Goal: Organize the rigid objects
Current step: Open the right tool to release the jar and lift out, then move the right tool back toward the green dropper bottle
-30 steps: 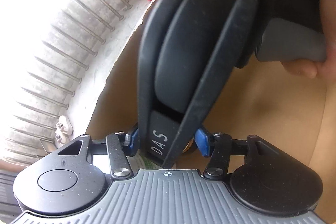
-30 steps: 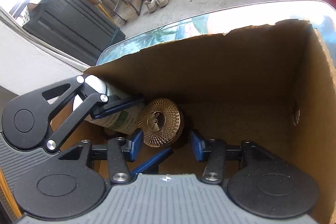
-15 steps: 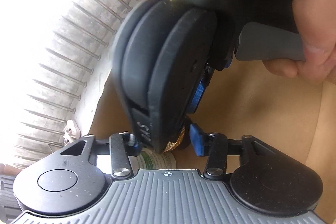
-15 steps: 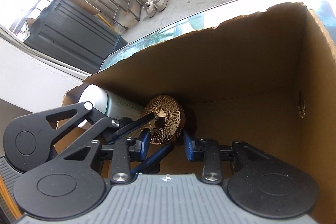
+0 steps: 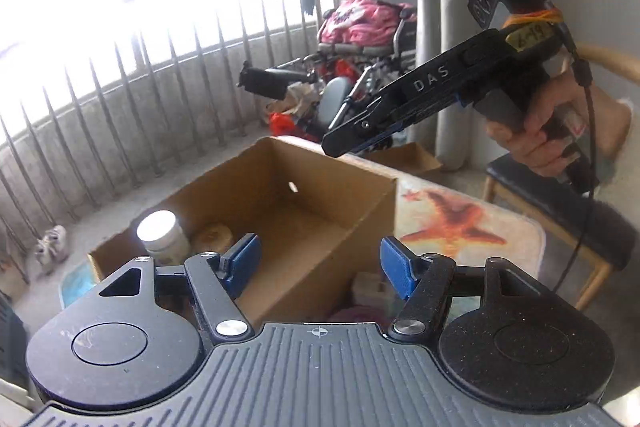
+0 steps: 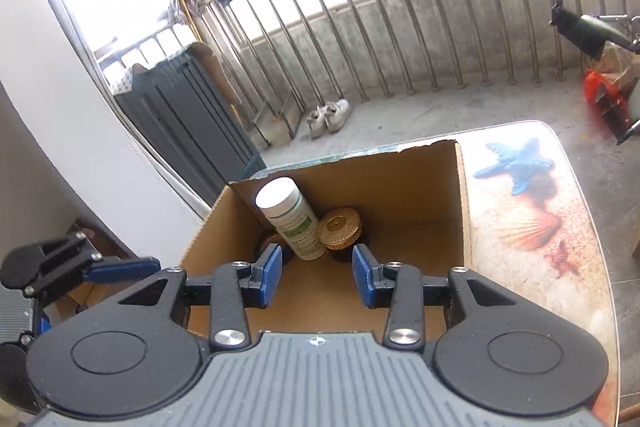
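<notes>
Both grippers hanging above the cardboard box (image 6: 400, 187), fingers opening, nothing between them; next item (pale, blurred) (image 5: 370, 287) lying just below left gripper (image 5: 320, 263), right gripper (image 6: 316, 273) farther

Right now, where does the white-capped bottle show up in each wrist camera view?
Left wrist: white-capped bottle at lower left, in the cardboard box's near-left corner.
Right wrist: same bottle at centre, upright against the box's left wall.
Shared landmark: gold ridged lid beside it.
</notes>
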`<state>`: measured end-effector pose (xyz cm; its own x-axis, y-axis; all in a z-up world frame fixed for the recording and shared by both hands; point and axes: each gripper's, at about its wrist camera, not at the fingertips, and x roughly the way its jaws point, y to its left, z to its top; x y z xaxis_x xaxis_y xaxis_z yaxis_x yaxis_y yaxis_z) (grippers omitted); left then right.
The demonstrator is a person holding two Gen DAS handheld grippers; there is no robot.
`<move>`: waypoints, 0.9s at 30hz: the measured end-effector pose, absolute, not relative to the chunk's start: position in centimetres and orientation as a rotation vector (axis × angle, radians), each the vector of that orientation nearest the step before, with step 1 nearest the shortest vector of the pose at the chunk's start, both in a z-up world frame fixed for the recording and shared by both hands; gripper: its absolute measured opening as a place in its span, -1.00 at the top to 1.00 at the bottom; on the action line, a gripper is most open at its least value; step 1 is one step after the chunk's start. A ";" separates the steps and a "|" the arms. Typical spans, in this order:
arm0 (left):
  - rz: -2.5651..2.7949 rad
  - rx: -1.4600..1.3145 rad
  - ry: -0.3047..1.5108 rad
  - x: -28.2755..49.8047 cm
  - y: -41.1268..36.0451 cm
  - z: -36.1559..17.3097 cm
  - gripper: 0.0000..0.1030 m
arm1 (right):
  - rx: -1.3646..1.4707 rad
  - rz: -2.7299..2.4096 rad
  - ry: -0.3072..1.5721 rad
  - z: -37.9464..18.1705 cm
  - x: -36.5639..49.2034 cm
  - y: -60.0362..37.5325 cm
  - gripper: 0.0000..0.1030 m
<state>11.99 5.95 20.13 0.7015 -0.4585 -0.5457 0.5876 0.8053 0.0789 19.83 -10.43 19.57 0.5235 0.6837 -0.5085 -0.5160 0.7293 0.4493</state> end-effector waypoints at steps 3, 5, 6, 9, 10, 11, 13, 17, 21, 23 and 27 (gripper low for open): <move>-0.666 0.190 0.517 8.8 3.6 18.4 -0.30 | 0.284 0.700 0.651 20.3 15.3 -13.7 0.04; -0.688 0.188 0.500 11.1 3.4 17.1 -0.30 | 0.278 0.652 0.638 20.2 12.4 -15.2 0.04; -0.690 0.196 0.494 10.4 3.3 16.5 -0.30 | 0.276 0.625 0.627 19.8 11.2 -15.9 0.04; -0.704 0.201 0.496 8.9 3.9 15.7 -0.30 | 0.293 0.567 0.625 18.5 8.1 -17.9 0.04; -0.711 0.194 0.507 8.5 4.1 15.5 -0.30 | 0.295 0.547 0.627 18.2 7.0 -18.5 0.04; -0.716 0.192 0.517 7.7 4.6 15.2 -0.30 | 0.294 0.529 0.628 17.5 6.2 -19.2 0.04; -0.711 0.223 0.516 7.2 4.6 14.7 -0.30 | 0.271 0.500 0.636 16.4 5.0 -19.4 0.04; -0.660 0.183 0.529 6.0 5.1 13.1 -0.36 | 0.260 0.442 0.666 14.2 3.4 -19.9 0.04; -0.640 0.053 0.603 6.7 4.7 10.9 -0.36 | 0.324 0.446 0.743 10.9 2.9 -20.0 0.04; -0.627 0.025 0.621 6.5 4.5 9.9 -0.36 | 0.325 0.460 0.791 9.5 2.9 -19.3 0.04; -0.548 0.055 0.603 6.5 4.2 8.7 -0.36 | 0.286 0.493 0.808 8.2 2.8 -17.7 0.04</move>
<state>6.45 4.17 8.73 0.6859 -0.4736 -0.5525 0.5047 0.8566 -0.1077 2.79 -17.68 8.16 0.5876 0.5230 -0.6175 -0.3101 0.8504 0.4251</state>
